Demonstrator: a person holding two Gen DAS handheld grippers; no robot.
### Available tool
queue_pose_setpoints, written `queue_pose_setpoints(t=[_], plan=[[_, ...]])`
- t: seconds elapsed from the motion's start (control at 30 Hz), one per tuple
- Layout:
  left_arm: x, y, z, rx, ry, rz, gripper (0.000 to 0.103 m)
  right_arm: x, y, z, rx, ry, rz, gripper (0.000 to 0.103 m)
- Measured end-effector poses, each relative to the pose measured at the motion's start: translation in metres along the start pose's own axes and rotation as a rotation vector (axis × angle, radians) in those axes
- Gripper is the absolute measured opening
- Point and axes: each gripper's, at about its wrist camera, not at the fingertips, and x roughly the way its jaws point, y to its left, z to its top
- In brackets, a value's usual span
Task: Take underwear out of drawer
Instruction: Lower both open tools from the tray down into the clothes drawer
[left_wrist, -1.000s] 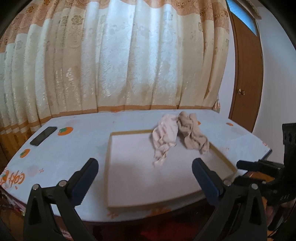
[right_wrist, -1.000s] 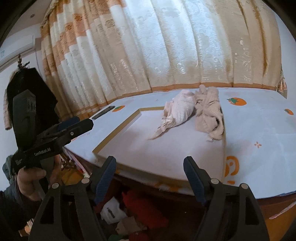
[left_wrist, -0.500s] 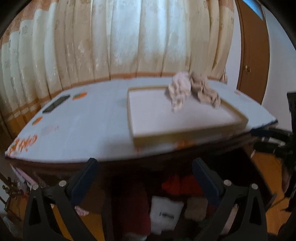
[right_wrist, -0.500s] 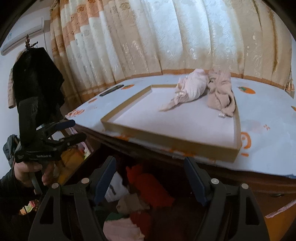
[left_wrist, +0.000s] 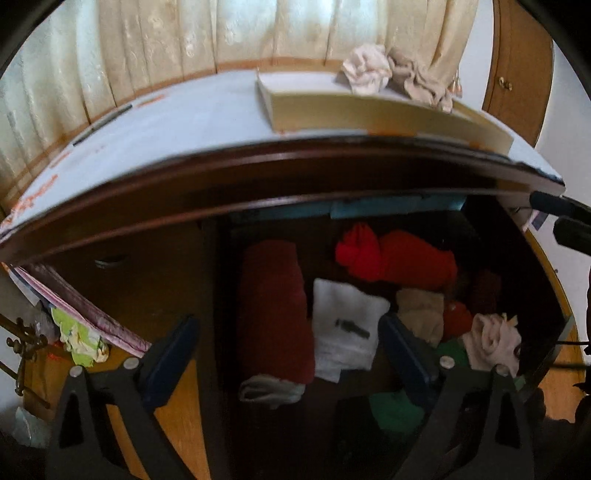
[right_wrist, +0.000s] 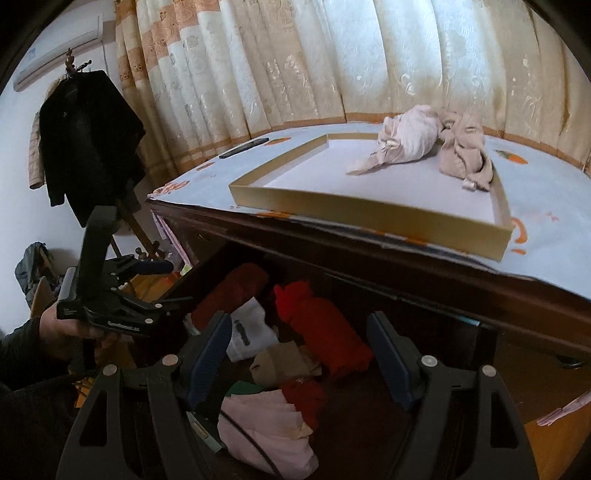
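Note:
An open dark wooden drawer (left_wrist: 550, 295) under the table edge holds several rolled and folded garments: a dark red roll (left_wrist: 271, 306), a bright red one (left_wrist: 399, 258), a white one (left_wrist: 345, 328), a beige one (left_wrist: 421, 314), a pale pink one (left_wrist: 491, 339). In the right wrist view the drawer's bright red roll (right_wrist: 325, 328), beige piece (right_wrist: 280, 363) and pink piece (right_wrist: 269, 424) show. My left gripper (left_wrist: 288, 350) is open and empty above the drawer. My right gripper (right_wrist: 299, 354) is open and empty over it too. The left gripper also shows in the right wrist view (right_wrist: 162, 295).
On the table a shallow cardboard tray (right_wrist: 369, 214) holds a pink garment (right_wrist: 406, 142) and a beige garment (right_wrist: 465, 151). A dark remote (right_wrist: 243, 147) lies near the curtain. A black coat (right_wrist: 88, 140) hangs on a stand at left. A door (left_wrist: 517, 66) stands at right.
Both grippers have dropped from table height to below the table edge and now look down into the open drawer. Both stay open and empty.

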Motion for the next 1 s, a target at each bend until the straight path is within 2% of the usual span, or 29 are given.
queue_pose_setpoints(t=[0.13, 0.23, 0.37, 0.4, 0.53, 0.63, 0.83, 0.93, 0.97, 1.0], plan=[[0.011, -0.003, -0.005, 0.010, 0.055, -0.014, 0.087, 0.005, -0.001, -0.001, 0.009, 0.002, 0.003, 0.077], [0.020, -0.007, -0.008, 0.029, 0.097, -0.017, 0.076, 0.010, -0.001, -0.003, -0.007, 0.023, -0.006, 0.077], [0.033, -0.008, -0.013, 0.035, 0.156, -0.017, 0.071, 0.016, -0.002, -0.007, -0.019, 0.048, -0.010, 0.077], [0.035, -0.008, -0.013, 0.034, 0.166, -0.018, 0.066, 0.016, -0.003, -0.008, -0.016, 0.048, -0.008, 0.077], [0.038, -0.012, -0.013, 0.067, 0.189, 0.000, 0.066, 0.016, -0.004, -0.008, -0.014, 0.045, -0.001, 0.077], [0.045, -0.015, -0.014, 0.085, 0.232, -0.001, 0.051, 0.017, -0.004, -0.008, -0.016, 0.045, 0.000, 0.077], [0.053, -0.023, -0.017, 0.161, 0.279, 0.049, 0.046, 0.019, -0.005, -0.010, -0.014, 0.050, 0.005, 0.077], [0.055, -0.022, -0.017, 0.171, 0.278, 0.081, 0.021, 0.019, -0.005, -0.009, -0.017, 0.047, 0.004, 0.077], [0.053, -0.020, -0.017, 0.165, 0.277, 0.058, 0.013, 0.019, -0.005, -0.009, -0.017, 0.045, 0.004, 0.077], [0.052, -0.019, -0.018, 0.144, 0.293, 0.017, 0.013, 0.018, -0.005, -0.009, -0.016, 0.042, 0.005, 0.077]])
